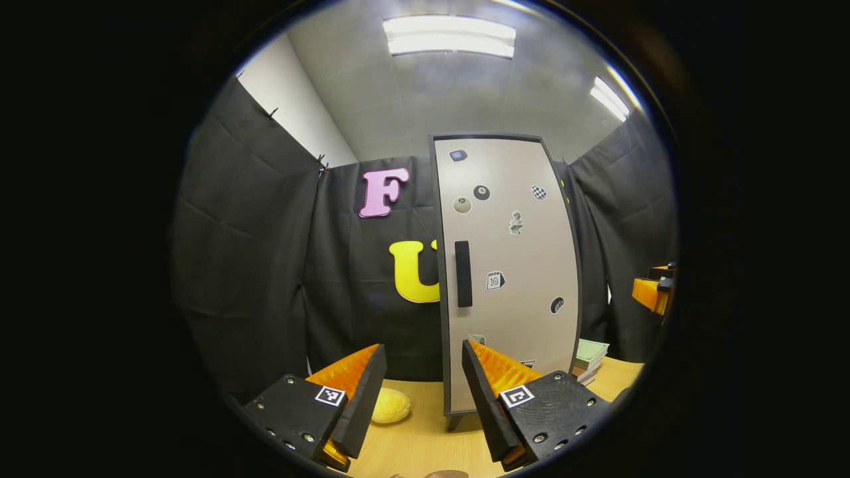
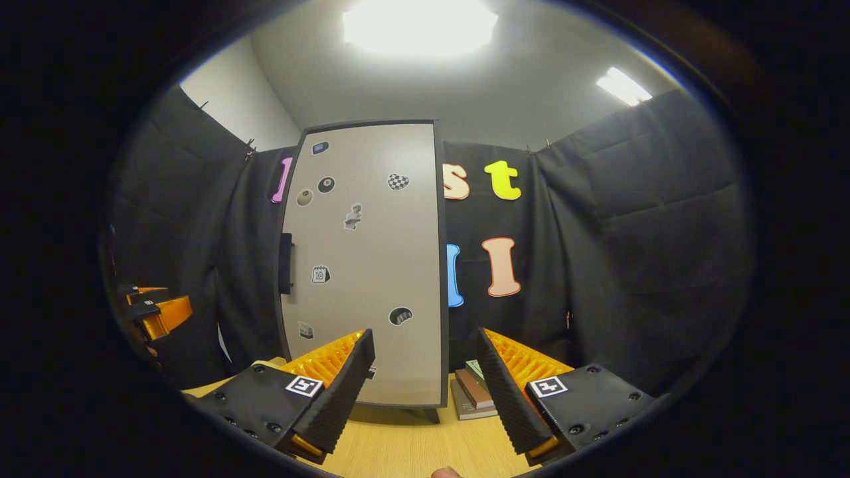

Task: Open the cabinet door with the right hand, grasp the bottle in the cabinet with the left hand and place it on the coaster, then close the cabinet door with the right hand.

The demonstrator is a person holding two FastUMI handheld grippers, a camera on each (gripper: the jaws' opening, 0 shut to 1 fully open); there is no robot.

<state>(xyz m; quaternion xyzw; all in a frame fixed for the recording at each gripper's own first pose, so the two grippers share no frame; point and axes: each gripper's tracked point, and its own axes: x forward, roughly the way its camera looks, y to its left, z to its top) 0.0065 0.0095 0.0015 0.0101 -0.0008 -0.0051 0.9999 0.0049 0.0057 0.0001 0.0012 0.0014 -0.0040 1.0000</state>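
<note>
The tall grey door-fronted cabinet (image 1: 508, 272) stands on the wooden desk (image 1: 425, 445) against the cloth wall. In the left gripper view a round yellow plush coaster (image 1: 390, 405) lies left of it. A stack of books (image 1: 588, 358) sits right.

Ceiling light panels (image 1: 449, 36) are lighting the booth from above w/ even, fairly bright white light. In the right gripper view the nearest panel (image 2: 420, 25) is blowing out into pure white glare; a second strip (image 2: 621, 85) is glowing at upper right. Fisheye distortion is bending the cabinet door (image 1: 508, 265) edges into curves, stronger toward the rim. Focus is holding sharp at centre, softening at the edges. The table (image 2: 412, 445) is showing soft shadow under the cabinet.
</note>
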